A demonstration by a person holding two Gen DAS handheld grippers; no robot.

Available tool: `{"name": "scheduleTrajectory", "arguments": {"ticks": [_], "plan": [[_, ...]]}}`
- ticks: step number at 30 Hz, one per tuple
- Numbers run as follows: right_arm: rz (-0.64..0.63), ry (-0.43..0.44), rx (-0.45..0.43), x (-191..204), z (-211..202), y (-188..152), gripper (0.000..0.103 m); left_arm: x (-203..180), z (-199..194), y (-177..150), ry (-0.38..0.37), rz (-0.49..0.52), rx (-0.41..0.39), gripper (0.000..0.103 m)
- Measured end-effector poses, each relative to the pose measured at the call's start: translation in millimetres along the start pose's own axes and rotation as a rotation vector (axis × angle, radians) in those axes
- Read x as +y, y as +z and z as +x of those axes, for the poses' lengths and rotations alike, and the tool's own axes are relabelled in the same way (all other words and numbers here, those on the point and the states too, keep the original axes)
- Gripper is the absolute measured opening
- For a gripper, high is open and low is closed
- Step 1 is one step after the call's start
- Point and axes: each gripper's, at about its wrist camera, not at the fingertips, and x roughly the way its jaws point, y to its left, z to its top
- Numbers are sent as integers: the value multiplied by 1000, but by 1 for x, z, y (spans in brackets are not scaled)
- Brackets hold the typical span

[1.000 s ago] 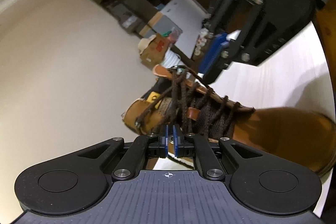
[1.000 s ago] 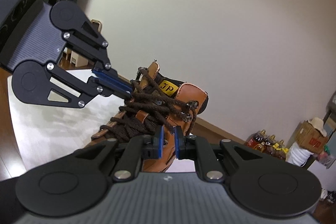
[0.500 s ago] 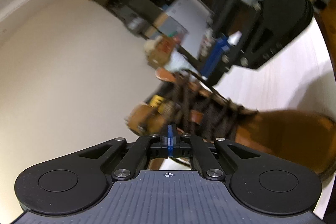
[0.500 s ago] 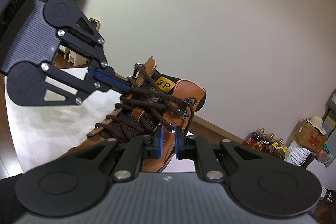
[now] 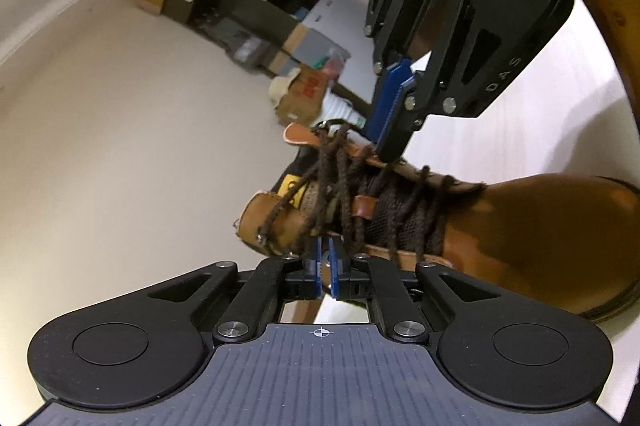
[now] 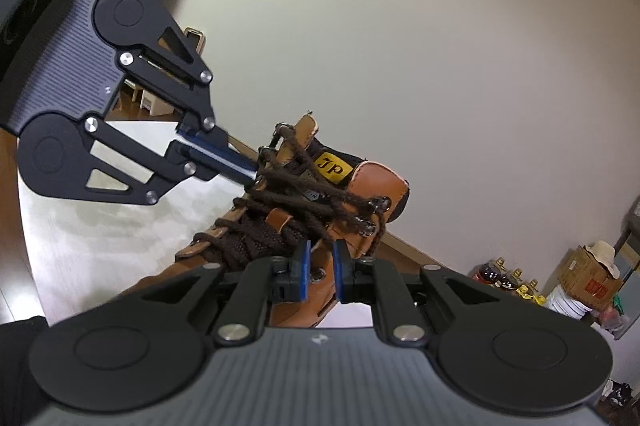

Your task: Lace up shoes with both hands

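A tan leather boot (image 5: 520, 226) with dark brown laces (image 5: 352, 194) lies on a white table top (image 5: 500, 138). My left gripper (image 5: 325, 258) sits at the boot's near row of lace hooks. Its jaws are opening, a narrow gap shows, and I see no lace pinched. In the right wrist view the left gripper (image 6: 254, 175) touches the laces (image 6: 304, 194) at the upper hooks. My right gripper (image 6: 320, 258) is at the opposite side of the boot (image 6: 380, 182), jaws opening slightly, only leather behind the gap. From the left wrist view the right gripper (image 5: 390, 154) rests on the eyelet edge.
Cardboard boxes (image 5: 304, 94) and shelves (image 5: 240, 6) stand along the far wall. Several bottles (image 6: 504, 274) and a box with a hat on it (image 6: 592, 270) sit on the floor at the right. Dark wood floor (image 6: 8, 226) borders the white table top (image 6: 100, 226).
The left jaws shut fully half a second ago and have parted again. The left gripper shifted slightly along the boot. The right gripper stayed where it was.
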Motion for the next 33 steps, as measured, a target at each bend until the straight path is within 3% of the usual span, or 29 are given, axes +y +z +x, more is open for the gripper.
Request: {"name": "scheduleTrajectory", "arguments": {"ticks": [6,17,24,27,29,33], "plan": [[-26,-26,-39,3,-9,6,13,-1,4,1,7,-9,-9,9],[-642,-99,-85,56,7,20,13,14,-3,-6,-17,-134,-17,3],[-870,-132,-34,68,20,10,16,16,-11,-9,-25,-130,-40,3],[-883,-141,-31,69,23,11,15,16,-14,-12,-20,-142,-48,3],[-873,-131,-25,68,24,12,7,17,-17,-14,-25,-161,-58,3],[-834,-99,-22,66,20,13,4,17,-24,-19,-15,-199,-60,7]]}}
